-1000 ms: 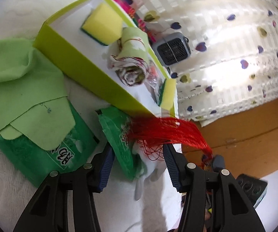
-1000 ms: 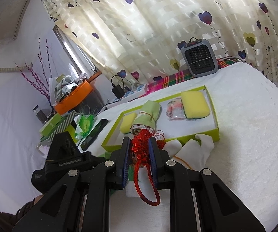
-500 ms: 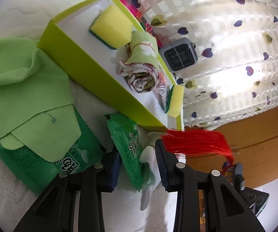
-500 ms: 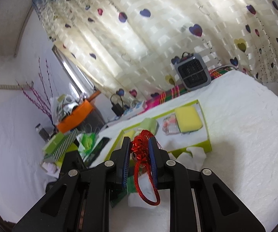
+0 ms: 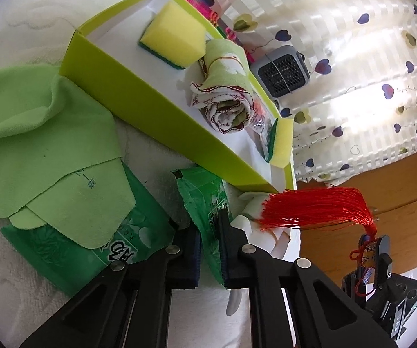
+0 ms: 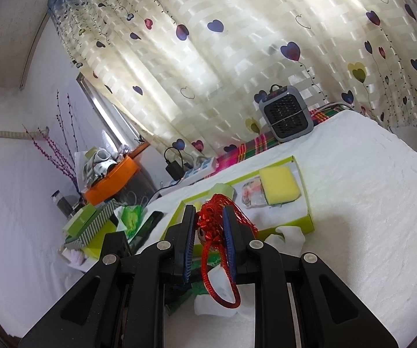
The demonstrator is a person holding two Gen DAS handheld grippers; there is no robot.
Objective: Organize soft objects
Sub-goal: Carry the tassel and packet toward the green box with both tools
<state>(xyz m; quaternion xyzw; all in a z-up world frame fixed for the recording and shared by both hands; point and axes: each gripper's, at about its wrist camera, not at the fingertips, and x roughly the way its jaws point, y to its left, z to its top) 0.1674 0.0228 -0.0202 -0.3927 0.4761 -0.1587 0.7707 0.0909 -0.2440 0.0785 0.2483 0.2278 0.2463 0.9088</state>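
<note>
A cream curtain printed with hearts on thin stems hangs across the back, daylight glowing through it. A metal window frame shows at the curtain's left edge. White walls stand to the left, a pale conduit running along them. A white textured cover spreads over the work surface. At its far edge a small grey fan heater stands on a plaid cloth. Purple twigs rise beside an orange tray of clutter at the left. A brown wooden panel appears below the curtain in the left wrist view.
</note>
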